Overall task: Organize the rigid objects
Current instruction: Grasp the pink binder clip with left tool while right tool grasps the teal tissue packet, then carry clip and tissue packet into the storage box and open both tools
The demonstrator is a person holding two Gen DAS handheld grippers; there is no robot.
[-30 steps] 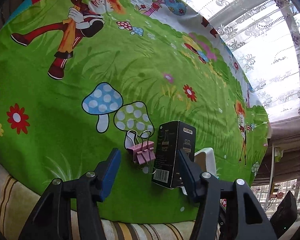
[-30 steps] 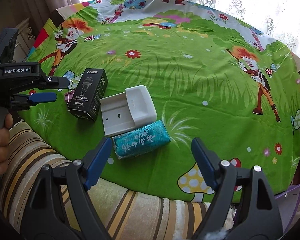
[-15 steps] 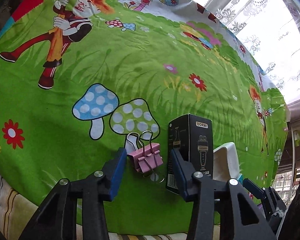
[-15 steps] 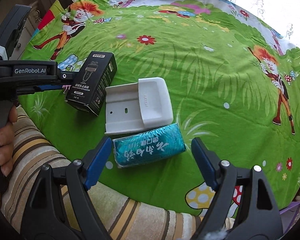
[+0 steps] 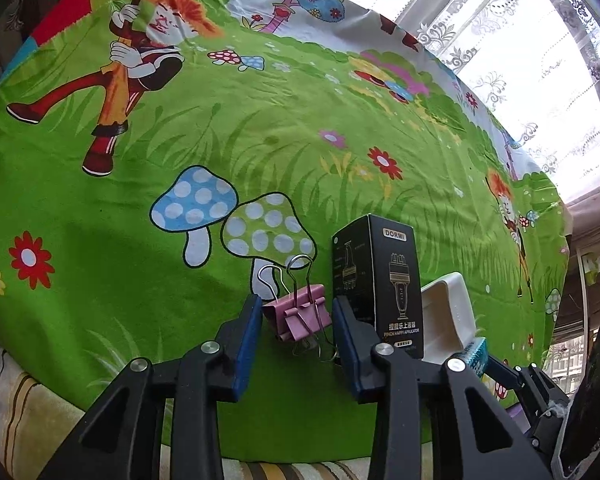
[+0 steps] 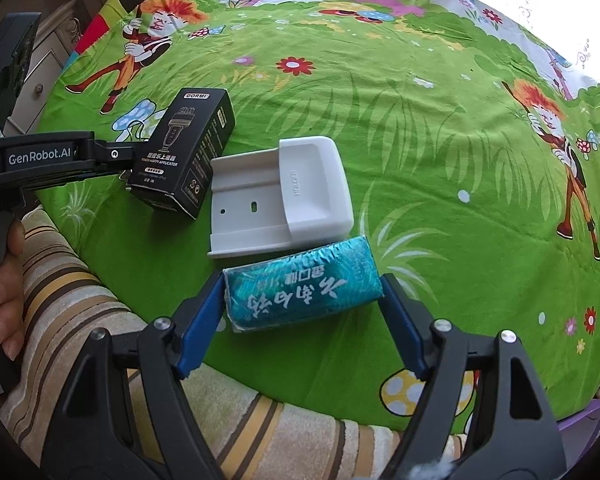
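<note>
Left gripper [image 5: 296, 330] released, pads straddling small pink metal binder clip [image 5: 298, 316] on cartoon-print green counter [image 5: 140, 280]. Right gripper [image 6: 302, 304] pads against teal foil-wrapped rectangular packet [image 6: 302, 290]; clamping force not discernible. Black cardboard box [image 6: 184, 156], white plastic holder [image 6: 280, 196] adjacent.

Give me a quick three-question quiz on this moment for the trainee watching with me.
1. True or false: the left gripper straddles the pink binder clip.
2. Which item sits between the fingers of the right gripper? A) black box B) white holder C) teal packet
3. Fill in: the white holder lies between the black box and the ____.

Key:
1. True; the clip is between the blue pads, though I cannot tell if they grip it.
2. C
3. teal packet
</note>
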